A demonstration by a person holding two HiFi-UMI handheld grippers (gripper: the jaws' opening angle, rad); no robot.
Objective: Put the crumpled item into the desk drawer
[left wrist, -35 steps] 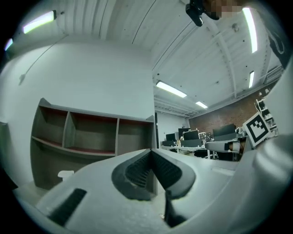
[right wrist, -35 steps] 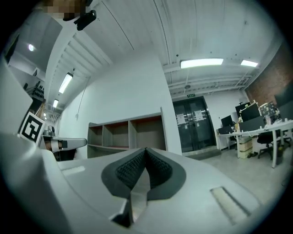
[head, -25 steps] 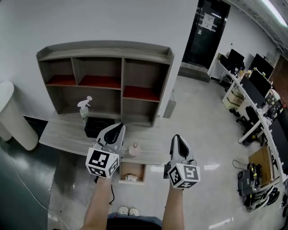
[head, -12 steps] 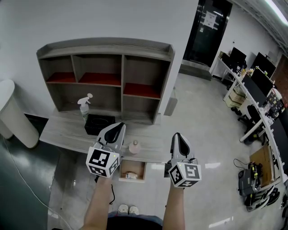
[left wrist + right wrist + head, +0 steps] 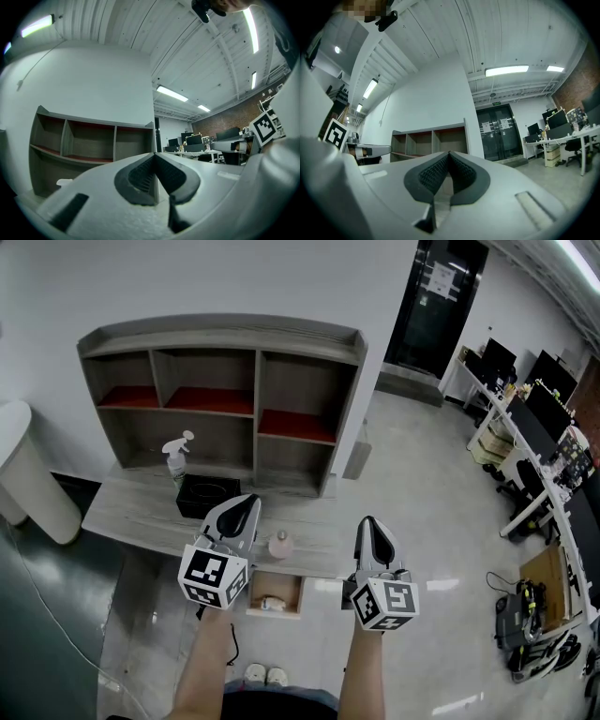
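Note:
The desk drawer [image 5: 275, 594] stands pulled out below the front edge of the grey wooden desk [image 5: 131, 517]. A pale crumpled item [image 5: 270, 603] lies inside it. My left gripper [image 5: 248, 502] hovers above the desk's front edge, jaws together and empty. My right gripper [image 5: 367, 523] is held level beside it, to the right of the desk, over the floor, also shut and empty. In the left gripper view the left gripper [image 5: 154, 154] has its pads meeting with nothing between them. The right gripper [image 5: 449, 153] looks the same in the right gripper view.
A shelf unit [image 5: 225, 404] with red-lined compartments stands at the back of the desk. On the desk are a white spray bottle [image 5: 175, 460], a black box [image 5: 206, 495] and a small pinkish bottle [image 5: 279, 545]. A white rounded object [image 5: 23, 474] stands at the left. Office desks [image 5: 525, 427] line the right.

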